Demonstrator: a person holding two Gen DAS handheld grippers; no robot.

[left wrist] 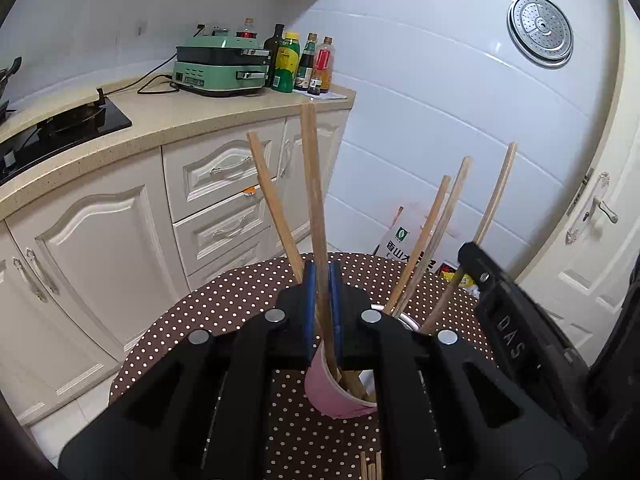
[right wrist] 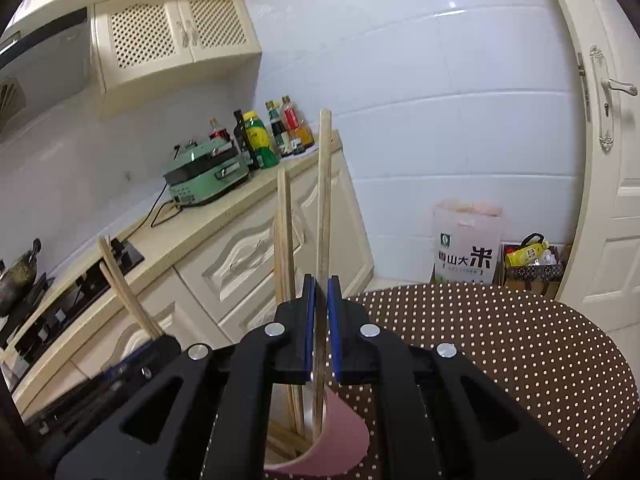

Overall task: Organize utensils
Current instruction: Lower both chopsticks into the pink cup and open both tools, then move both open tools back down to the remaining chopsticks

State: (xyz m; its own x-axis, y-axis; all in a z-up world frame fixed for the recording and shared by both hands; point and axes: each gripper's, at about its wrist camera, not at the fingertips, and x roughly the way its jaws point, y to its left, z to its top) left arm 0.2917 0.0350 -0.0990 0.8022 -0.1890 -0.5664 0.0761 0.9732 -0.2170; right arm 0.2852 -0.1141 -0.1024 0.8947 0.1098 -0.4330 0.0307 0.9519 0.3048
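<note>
Left view only: we are seeing the right gripper point(left wrist: 516, 320) enter from the right, and loose chopsticks point(left wrist: 424, 248) leaning in a metal cup point(left wrist: 404, 318).
Right view only: a rice bag point(right wrist: 468, 244) is standing by the door point(right wrist: 608, 200).
Surface: the pink cup point(left wrist: 340, 392) is sitting on a polka-dot table point(left wrist: 200, 320) near the kitchen counter point(left wrist: 180, 120).
Grips: our left gripper point(left wrist: 323, 312) is clamping one chopstick point(left wrist: 314, 200) upright over the pink cup; our right gripper point(right wrist: 321, 328) is pinching its chopstick point(right wrist: 324, 200), angled downward.

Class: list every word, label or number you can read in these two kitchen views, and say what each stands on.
"山大米": rice bag on the floor; its first character and small print are unreadable.
"DAS": right gripper body, seen from the left wrist; more letters blurred.
Bottle labels: too small.
</note>
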